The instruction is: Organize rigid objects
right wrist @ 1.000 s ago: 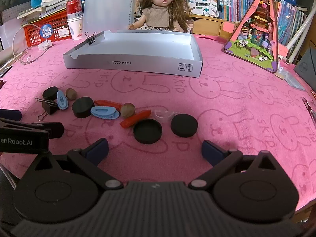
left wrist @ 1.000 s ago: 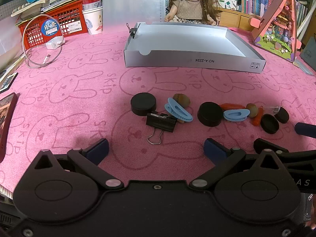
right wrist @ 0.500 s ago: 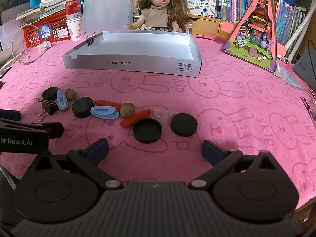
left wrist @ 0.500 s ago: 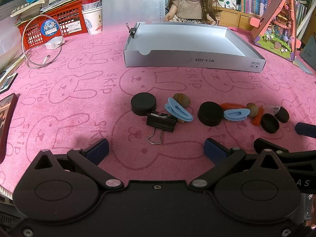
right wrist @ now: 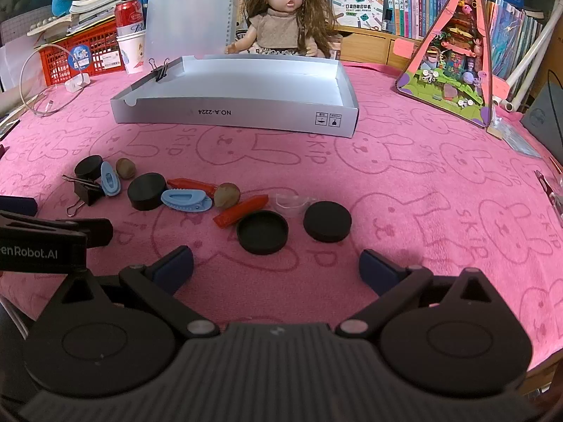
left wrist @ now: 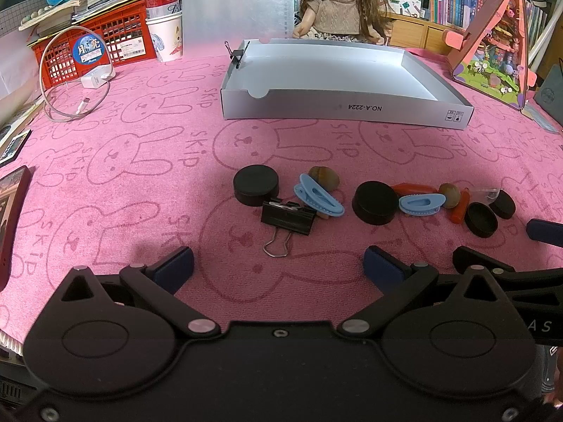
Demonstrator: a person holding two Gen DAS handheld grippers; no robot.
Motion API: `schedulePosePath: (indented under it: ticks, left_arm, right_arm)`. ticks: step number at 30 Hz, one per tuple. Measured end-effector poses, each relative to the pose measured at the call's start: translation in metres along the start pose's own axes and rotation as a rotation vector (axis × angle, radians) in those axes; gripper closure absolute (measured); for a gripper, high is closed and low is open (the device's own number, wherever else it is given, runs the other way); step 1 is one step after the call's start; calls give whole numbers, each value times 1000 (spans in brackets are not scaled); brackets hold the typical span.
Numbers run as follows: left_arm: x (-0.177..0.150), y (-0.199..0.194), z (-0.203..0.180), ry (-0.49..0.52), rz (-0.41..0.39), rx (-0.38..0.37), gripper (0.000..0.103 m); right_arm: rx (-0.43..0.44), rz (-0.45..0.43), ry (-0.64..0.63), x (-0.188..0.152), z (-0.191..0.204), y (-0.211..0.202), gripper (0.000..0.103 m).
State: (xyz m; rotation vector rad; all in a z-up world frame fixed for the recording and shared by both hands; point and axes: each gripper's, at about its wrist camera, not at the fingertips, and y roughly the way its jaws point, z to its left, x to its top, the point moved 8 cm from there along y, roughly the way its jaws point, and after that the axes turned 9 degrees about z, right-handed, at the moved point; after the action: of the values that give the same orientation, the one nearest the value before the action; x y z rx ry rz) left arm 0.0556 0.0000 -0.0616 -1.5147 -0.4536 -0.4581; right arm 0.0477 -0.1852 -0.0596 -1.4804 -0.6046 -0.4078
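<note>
Both tools sit low at the near edge of the tabletop (left wrist: 123, 133): our left tool (left wrist: 278, 264) is spread wide and holds nothing, and our right tool (right wrist: 276, 263) is just as wide and equally bare. We see the small things strung in a row on the pink cloth between us and the grey tray (right wrist: 242, 84), well apart from it. From the left wrist view we make out a black puck (left wrist: 256, 190), a binder clip (left wrist: 288, 217) touching it, a blue clip (left wrist: 318, 199) partly hiding a brown nut (left wrist: 324, 177), then a second puck (left wrist: 376, 203) covering one end of an orange stick (left wrist: 411, 187). A clear plastic piece (right wrist: 290, 203) is hard to read (only its outline shows). In front of our right tool lie an upturned black cap (right wrist: 262, 232) and a flat black disc (right wrist: 327, 221), near each other but apart. The tray stands bare inside, a small clip (right wrist: 160, 68) on its left wall. Bare cloth lies between row and tray; a doll (right wrist: 285, 17) and a toy house (right wrist: 457, 52) crowd the far edge.
</note>
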Motion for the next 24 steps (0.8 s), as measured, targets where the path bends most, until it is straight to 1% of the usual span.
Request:
schedulePosePath:
  ticks: [14,21,24]
  left_arm:
    - [-1,2,-2,5,-7,-1,0]
    - [-4,-1,-1,15,-34,-10,0]
    - [-4,-3,0,14,-31,-15,1]
  right_arm:
    - [2,-6,-2,-1,2,0,0]
    - [5,-15,1,-1,2,0,0]
    - [10,-18,5,0,2,0,0]
